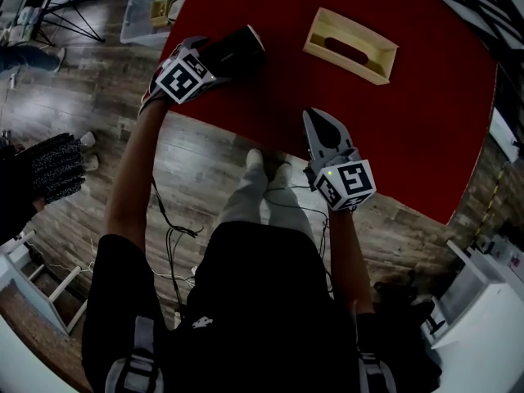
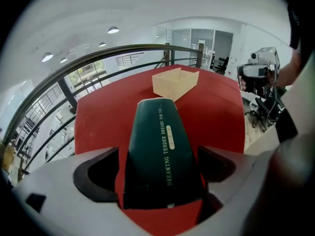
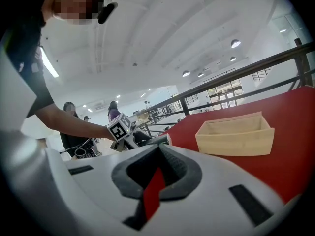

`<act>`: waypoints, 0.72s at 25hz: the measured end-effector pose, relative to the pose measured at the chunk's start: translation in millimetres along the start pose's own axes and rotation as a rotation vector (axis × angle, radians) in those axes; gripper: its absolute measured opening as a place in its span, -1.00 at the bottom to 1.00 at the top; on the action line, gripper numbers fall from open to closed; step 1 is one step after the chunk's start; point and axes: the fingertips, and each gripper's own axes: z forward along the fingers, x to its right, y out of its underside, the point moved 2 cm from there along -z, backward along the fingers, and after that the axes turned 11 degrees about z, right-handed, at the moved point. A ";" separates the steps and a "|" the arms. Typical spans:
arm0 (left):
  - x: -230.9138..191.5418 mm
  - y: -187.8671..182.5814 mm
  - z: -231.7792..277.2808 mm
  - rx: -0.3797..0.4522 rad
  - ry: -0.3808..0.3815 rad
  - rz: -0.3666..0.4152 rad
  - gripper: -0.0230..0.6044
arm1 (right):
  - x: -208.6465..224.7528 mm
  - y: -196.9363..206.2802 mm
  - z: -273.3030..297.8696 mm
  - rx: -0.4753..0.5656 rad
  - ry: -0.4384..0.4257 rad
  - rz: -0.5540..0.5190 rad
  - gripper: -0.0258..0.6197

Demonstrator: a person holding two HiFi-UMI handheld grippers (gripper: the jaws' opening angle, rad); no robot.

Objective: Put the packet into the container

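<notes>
A dark green packet (image 1: 244, 43) lies flat on the red table (image 1: 409, 121) near its left edge. My left gripper (image 1: 221, 60) stands open around the packet's near end. In the left gripper view the packet (image 2: 157, 127) runs forward between the jaws of the left gripper (image 2: 157, 156), and both pads stand just off its sides. The pale wooden container (image 1: 370, 70) sits open-topped farther right on the table, ahead of the packet (image 2: 174, 82). My right gripper (image 1: 314, 118) is shut and empty over the table's front edge, its tips (image 3: 158, 151) pointing toward the container (image 3: 235, 141).
The table's front edge runs diagonally just above the person's feet (image 1: 264, 166). A clear plastic bin (image 1: 151, 15) and black tripod legs (image 1: 74, 6) stand on the wooden floor at upper left. A white cabinet (image 1: 483, 301) is at lower right. A railing (image 2: 98, 63) lies beyond the table.
</notes>
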 end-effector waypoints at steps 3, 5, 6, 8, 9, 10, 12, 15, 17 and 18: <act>0.0 -0.6 1.4 -0.019 -0.008 0.048 0.41 | 2.5 4.6 -0.5 -0.006 0.014 0.007 -0.85; 1.0 -0.7 0.4 -0.031 -0.015 0.060 0.34 | 3.1 7.2 -0.7 -0.009 0.019 0.011 -0.85; 1.4 -0.7 -0.2 -0.035 -0.017 0.061 0.30 | 3.4 8.2 -0.7 -0.011 0.020 0.010 -0.85; 2.4 -1.8 -1.2 -0.040 -0.015 0.072 0.26 | 4.0 9.1 -0.1 -0.016 0.022 0.004 -0.85; 2.9 -2.8 -1.9 -0.042 -0.014 0.085 0.26 | 4.2 8.7 0.6 -0.018 0.023 0.000 -0.85; 3.8 -3.9 -3.1 -0.041 -0.012 0.098 0.25 | 4.2 8.0 1.3 -0.020 0.023 -0.006 -0.85; 7.1 -7.2 -6.4 -0.033 -0.009 0.115 0.25 | 4.2 6.7 2.3 -0.029 0.019 -0.021 -0.85; 13.0 -17.4 -12.0 -0.015 -0.004 0.147 0.25 | 4.6 3.6 4.2 -0.054 0.006 -0.065 -0.85; 17.1 -27.4 -14.7 0.000 0.005 0.176 0.26 | 5.3 1.1 5.7 -0.076 -0.014 -0.090 -0.85; 19.8 -33.5 -15.7 0.010 0.011 0.191 0.26 | 5.8 -0.3 5.9 -0.088 -0.026 -0.101 -0.85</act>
